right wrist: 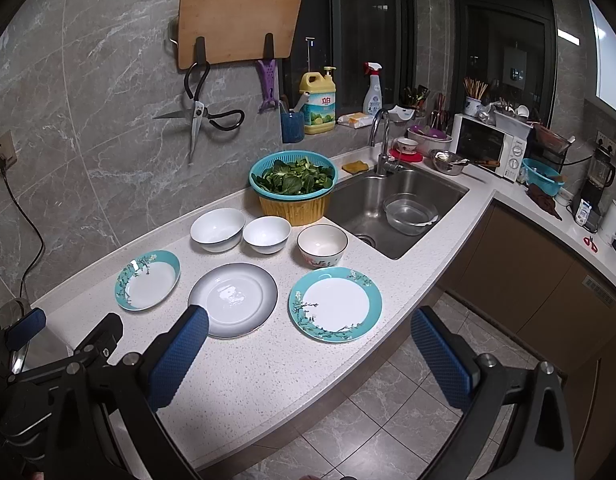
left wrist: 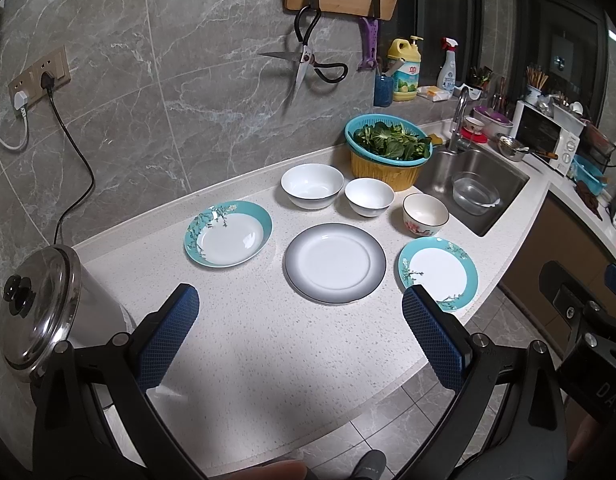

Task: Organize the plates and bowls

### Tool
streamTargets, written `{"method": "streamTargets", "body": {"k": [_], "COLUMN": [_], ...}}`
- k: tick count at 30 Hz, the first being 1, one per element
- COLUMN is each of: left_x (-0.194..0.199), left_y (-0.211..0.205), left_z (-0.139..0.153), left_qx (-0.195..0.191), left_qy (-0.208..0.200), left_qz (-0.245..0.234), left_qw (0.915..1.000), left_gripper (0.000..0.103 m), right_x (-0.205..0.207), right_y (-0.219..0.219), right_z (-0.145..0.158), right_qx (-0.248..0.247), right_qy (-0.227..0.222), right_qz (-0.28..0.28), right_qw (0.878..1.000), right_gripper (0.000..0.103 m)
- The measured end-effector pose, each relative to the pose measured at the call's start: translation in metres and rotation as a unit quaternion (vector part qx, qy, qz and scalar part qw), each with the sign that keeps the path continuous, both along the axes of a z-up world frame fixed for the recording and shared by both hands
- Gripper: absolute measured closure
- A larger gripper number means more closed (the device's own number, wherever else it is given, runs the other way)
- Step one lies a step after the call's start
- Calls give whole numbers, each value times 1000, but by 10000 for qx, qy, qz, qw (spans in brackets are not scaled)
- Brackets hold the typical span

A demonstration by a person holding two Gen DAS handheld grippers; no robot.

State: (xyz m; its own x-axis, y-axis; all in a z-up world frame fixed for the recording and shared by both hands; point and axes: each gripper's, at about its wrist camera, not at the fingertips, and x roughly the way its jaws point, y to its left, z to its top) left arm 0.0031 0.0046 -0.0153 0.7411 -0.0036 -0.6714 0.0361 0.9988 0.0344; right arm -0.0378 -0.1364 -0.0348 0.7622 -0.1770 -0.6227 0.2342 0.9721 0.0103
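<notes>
On the white counter lie a teal-rimmed deep plate (left wrist: pixel 227 233) (right wrist: pixel 147 280) at left, a grey-rimmed plate (left wrist: pixel 335 263) (right wrist: pixel 232 299) in the middle and a teal-rimmed flat plate (left wrist: pixel 438 273) (right wrist: pixel 335 304) at right. Behind them stand a large white bowl (left wrist: pixel 312 185) (right wrist: pixel 217 229), a small white bowl (left wrist: pixel 369 197) (right wrist: pixel 266 234) and a flowered bowl (left wrist: pixel 425 214) (right wrist: pixel 322 245). My left gripper (left wrist: pixel 299 300) is open and empty above the counter's front. My right gripper (right wrist: pixel 310 324) is open and empty, near the flat teal plate.
A teal colander of greens (left wrist: pixel 389 141) (right wrist: pixel 293 176) on a yellow basket stands beside the sink (left wrist: pixel 474 192) (right wrist: pixel 404 204), which holds a glass bowl. A steel pot with lid (left wrist: pixel 35 304) sits at the counter's left. The counter edge drops to a tiled floor (right wrist: pixel 388 412).
</notes>
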Motion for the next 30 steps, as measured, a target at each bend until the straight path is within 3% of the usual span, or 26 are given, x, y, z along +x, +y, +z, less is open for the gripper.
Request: {"method": "streamTargets", "body": {"k": [10, 13, 17, 21, 23, 25, 30], "left_x": [2, 10, 35, 63, 83, 103, 154], "left_y": [11, 29, 55, 73, 81, 86, 87], "left_z": [-19, -49, -100, -155, -183, -203, -241], "left_qx": [-119, -499, -615, -866, -1466, -1781, -1881], "left_qy": [130, 465, 1024, 1494, 1691, 1725, 1784], "left_qz": [-110, -228, -5, 22, -21, 136, 583], "left_qw": [9998, 9974, 9928, 9850, 9746, 9687, 9641], "left_gripper": [0, 0, 0, 1, 1, 1, 1], "right_x": [3, 17, 30, 66, 94, 127, 214], "right_y": [1, 0, -13, -33, -39, -47, -67], "right_z": [-9, -33, -58, -97, -109, -124, -162], "right_qx": [48, 281, 731, 1306, 1540, 1839, 2469], "right_qy": [61, 201, 463, 787, 884, 945, 1351], "right_qz": [5, 116, 373, 748, 1015, 1429, 2049], "right_qw": [10000, 9993, 9956, 9855, 9789, 9679, 9374], "right_gripper": [0, 0, 0, 0, 0, 0, 4]}}
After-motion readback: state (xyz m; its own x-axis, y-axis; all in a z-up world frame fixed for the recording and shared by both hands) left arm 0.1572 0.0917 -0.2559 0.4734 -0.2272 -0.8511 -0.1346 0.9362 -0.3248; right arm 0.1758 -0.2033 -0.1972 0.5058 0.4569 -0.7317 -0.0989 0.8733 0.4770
